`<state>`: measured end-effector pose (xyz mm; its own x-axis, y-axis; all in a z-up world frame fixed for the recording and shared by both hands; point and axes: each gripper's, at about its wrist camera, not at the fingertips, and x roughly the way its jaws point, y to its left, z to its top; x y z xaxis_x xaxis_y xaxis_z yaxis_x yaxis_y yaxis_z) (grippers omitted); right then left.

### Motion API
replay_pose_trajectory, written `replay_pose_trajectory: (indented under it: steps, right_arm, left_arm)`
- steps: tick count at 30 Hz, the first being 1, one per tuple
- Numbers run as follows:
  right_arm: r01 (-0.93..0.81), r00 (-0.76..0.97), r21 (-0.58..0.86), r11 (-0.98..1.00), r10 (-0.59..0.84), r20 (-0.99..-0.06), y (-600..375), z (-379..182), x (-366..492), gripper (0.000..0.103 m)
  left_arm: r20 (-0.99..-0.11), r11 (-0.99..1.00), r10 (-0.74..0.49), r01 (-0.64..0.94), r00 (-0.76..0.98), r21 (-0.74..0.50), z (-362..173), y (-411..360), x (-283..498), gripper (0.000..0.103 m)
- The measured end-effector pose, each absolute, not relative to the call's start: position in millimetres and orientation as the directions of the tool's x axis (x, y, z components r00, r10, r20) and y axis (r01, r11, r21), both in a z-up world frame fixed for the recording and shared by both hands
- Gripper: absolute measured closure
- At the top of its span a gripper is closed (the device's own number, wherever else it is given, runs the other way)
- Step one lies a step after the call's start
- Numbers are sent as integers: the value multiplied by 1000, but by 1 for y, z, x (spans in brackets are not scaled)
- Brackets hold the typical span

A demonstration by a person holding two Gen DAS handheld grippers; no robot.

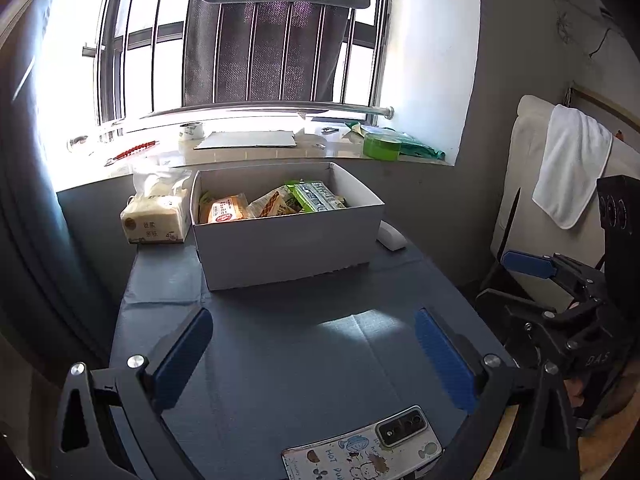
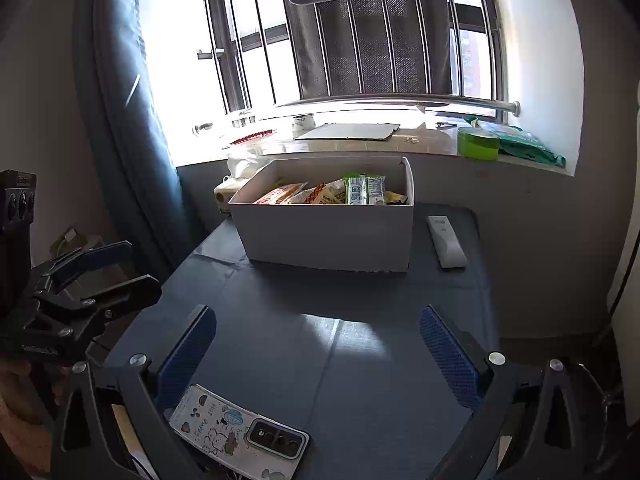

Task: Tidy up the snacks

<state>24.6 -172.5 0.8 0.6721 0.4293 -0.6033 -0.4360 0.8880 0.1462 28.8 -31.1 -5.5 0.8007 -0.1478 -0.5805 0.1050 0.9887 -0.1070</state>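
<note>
Left tool [image 1: 314,354] is being held released, nothing between its blue pads [image 1: 184,356], low over the dark surface [image 1: 320,360]. Right tool [image 2: 318,354] is likewise being held spread wide and empty; it is also being seen at 3 o'clock in the left view.

A phone [image 1: 362,448] in a cartoon case is lying face down at 6 o'clock, at the surface's near edge.

At 12 o'clock the white box [image 1: 286,236] is standing on the surface, snack packets [image 1: 272,202] being kept inside it: an orange one, a wafer one, a green-and-white one.

A tissue pack [image 1: 156,220] is being pressed against the box at its 9 o'clock. A white remote [image 2: 446,242] is lying at the box's 3 o'clock, just beside it.

Beyond, on the windowsill [image 1: 256,156], a green tape roll [image 1: 382,146] is sitting.
</note>
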Motion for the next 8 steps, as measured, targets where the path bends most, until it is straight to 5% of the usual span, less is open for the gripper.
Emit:
replay_pose_trajectory:
  steps: [8]
  right_arm:
    - [-439, 670, 144, 887, 430, -605, -172, 0, 25, 0]
  left_arm:
    - [-579, 987, -159, 115, 800, -112, -6, -34, 27, 0]
